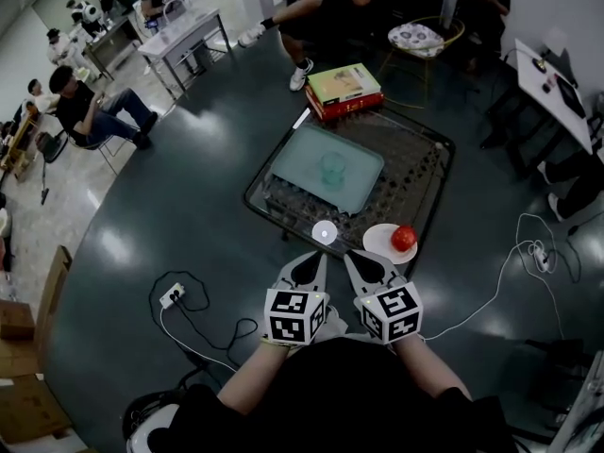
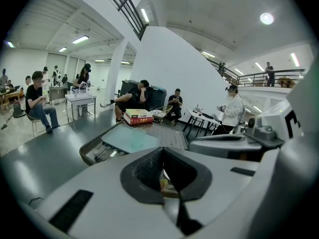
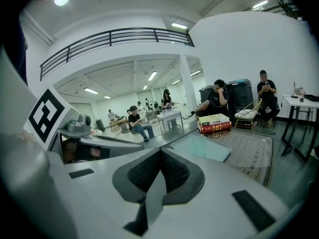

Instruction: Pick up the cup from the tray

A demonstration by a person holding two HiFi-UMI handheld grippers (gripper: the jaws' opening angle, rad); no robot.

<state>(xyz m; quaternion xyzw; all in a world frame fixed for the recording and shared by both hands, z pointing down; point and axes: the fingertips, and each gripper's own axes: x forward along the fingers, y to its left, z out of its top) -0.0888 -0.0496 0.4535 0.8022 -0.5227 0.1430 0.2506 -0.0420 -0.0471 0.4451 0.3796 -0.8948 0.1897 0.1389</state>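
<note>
A see-through teal cup point(image 1: 332, 168) stands upright in the middle of a pale teal tray point(image 1: 293, 163) on the low dark glass table point(image 1: 425, 173). In the left gripper view the cup point(image 2: 138, 138) shows faintly on the tray point(image 2: 117, 136). In the right gripper view I see the tray point(image 3: 202, 148), but cannot make out the cup. My left gripper point(image 1: 310, 270) and right gripper point(image 1: 370, 267) hang side by side before the table's near edge, well short of the tray. Both are shut and hold nothing, as each gripper's own view shows: left gripper point(image 2: 162, 156), right gripper point(image 3: 159, 158).
A white plate point(image 1: 380, 245) with a red apple point(image 1: 404, 239) and a small white round object point(image 1: 325, 232) sit at the table's near edge. Stacked books point(image 1: 344, 90) lie beyond the tray. A power strip point(image 1: 172, 296) and cables lie on the floor. People sit around the room.
</note>
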